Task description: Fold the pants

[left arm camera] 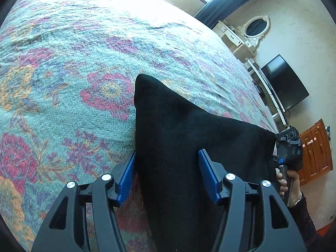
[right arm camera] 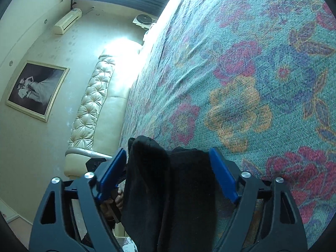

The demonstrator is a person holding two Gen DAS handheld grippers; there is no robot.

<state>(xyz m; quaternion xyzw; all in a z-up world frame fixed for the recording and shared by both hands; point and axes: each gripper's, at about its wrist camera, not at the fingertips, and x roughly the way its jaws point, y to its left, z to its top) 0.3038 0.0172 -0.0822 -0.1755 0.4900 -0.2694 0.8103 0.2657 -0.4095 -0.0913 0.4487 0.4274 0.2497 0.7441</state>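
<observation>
Black pants [left arm camera: 189, 138] lie on the floral bedspread [left arm camera: 63, 73], near its edge, cloth running between both sets of jaws. Left gripper [left arm camera: 167, 174] stands part open — fabric between the pads, not pinched. Right gripper [right arm camera: 168, 176] likewise straddles bunched cloth [right arm camera: 168, 189], loose. Judgement: close both firmly on matching edge points before lifting — keep the span taut so the fold lands square.

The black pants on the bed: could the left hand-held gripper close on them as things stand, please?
Probably yes. The black pants already lie between the open blue pads of the left hand-held gripper, with nothing in the way.
</observation>
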